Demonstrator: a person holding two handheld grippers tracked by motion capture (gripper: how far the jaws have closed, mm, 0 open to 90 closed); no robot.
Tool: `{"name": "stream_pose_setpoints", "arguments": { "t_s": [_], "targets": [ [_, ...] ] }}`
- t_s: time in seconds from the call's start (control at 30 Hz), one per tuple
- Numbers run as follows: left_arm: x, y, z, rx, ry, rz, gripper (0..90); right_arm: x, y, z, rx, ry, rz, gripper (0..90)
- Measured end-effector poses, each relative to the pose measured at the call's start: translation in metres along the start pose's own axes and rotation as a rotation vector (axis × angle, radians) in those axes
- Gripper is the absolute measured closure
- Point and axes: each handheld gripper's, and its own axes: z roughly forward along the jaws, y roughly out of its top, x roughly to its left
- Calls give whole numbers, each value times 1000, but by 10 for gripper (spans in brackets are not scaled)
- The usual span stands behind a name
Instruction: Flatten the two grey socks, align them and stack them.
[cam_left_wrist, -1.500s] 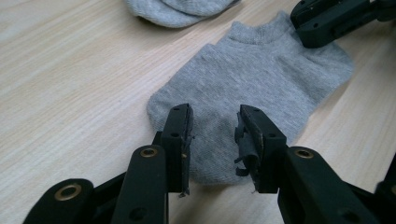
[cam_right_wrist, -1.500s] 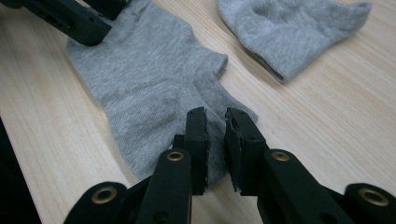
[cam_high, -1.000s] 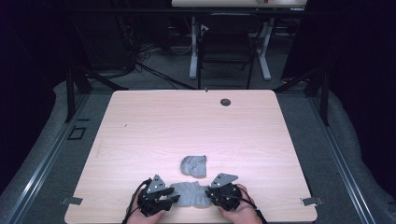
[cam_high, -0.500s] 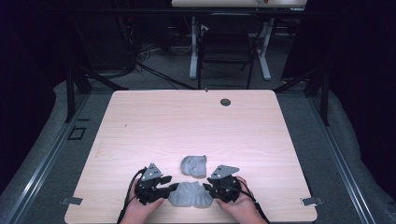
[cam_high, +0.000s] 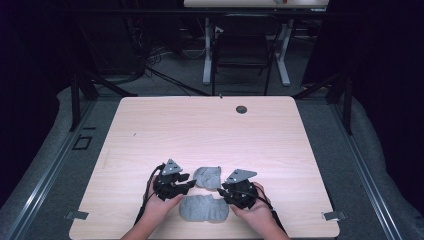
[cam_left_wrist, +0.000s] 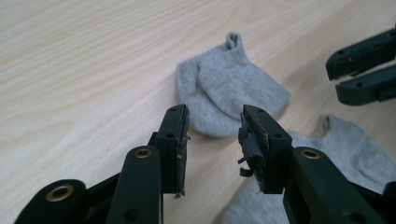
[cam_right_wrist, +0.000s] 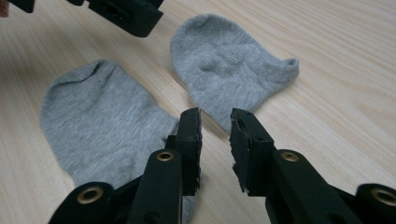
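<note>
Two grey socks lie near the table's front edge. The smaller, folded sock (cam_high: 207, 176) (cam_left_wrist: 229, 88) (cam_right_wrist: 224, 65) sits just beyond the flat sock (cam_high: 202, 208) (cam_left_wrist: 345, 144) (cam_right_wrist: 98, 121). My left gripper (cam_high: 190, 184) (cam_left_wrist: 212, 119) hovers left of them and points at the folded sock. My right gripper (cam_high: 222, 191) (cam_right_wrist: 215, 119) hovers at their right, over the gap between them. Both are open, and their jaws have just been closing a little with nothing between them. Each gripper view also catches the other gripper: the right gripper (cam_left_wrist: 359, 70) and the left gripper (cam_right_wrist: 126, 11).
The light wooden table (cam_high: 210, 130) has a small dark round hole (cam_high: 241, 109) near its far edge. Metal clips (cam_high: 75, 215) sit at the front corners. A chair and desk legs (cam_high: 245, 50) stand beyond the table on grey floor.
Both grippers have come off the ends of the flat sock, which now lies free between the hands. The left gripper has moved left and slightly up.
</note>
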Motion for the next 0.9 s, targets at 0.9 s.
{"name": "stream_pose_setpoints", "arguments": {
  "t_s": [0.9],
  "targets": [
    [7,4,28,49,47,-22,839,-2,17,21,-17,-3,26,726]
  ]
}}
